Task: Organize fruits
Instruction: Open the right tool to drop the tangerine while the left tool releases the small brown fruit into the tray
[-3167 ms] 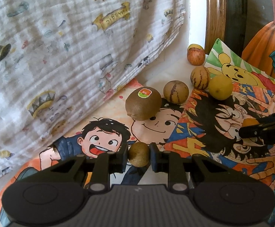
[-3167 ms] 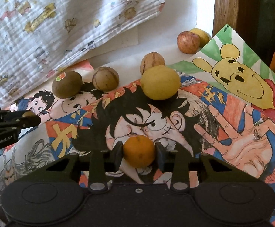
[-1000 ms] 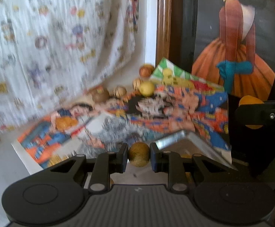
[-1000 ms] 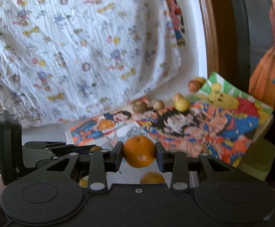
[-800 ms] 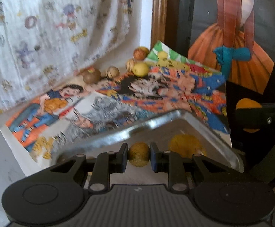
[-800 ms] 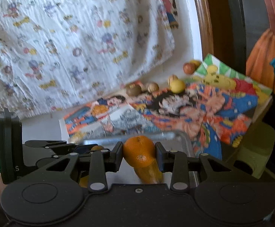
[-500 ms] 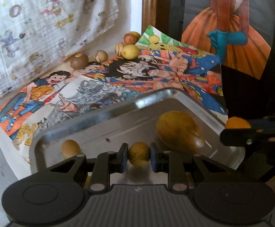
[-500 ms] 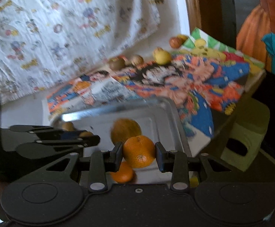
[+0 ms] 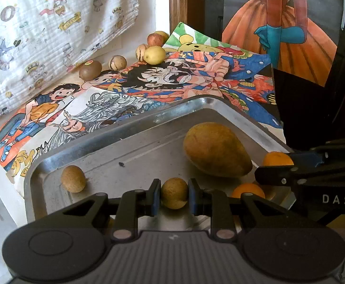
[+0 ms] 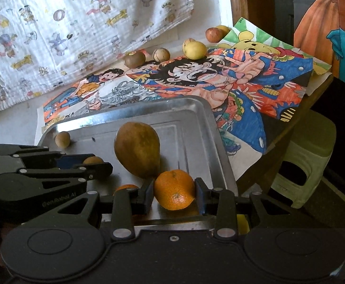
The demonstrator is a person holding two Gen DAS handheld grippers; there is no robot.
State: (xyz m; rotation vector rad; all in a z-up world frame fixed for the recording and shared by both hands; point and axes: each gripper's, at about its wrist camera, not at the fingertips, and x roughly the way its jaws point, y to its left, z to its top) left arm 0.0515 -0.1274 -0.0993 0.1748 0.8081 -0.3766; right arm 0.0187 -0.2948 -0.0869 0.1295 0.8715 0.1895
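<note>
A white cloth [image 10: 73, 23] printed with small cartoon figures hangs behind the desk [image 10: 9, 118], whose pale top is mostly covered by bright cartoon posters [image 10: 243, 75]. A wooden frame [image 9: 177, 7] rises at the back, beside a painting [image 9: 291, 23] of an orange skirt. A pale green stool [image 10: 307, 153] stands below the desk edge.

Coloured cartoon drawings [image 9: 196, 75] cover the table, a printed white cloth [image 10: 65, 23] hangs behind, a green stool [image 10: 307, 156] stands alongside
</note>
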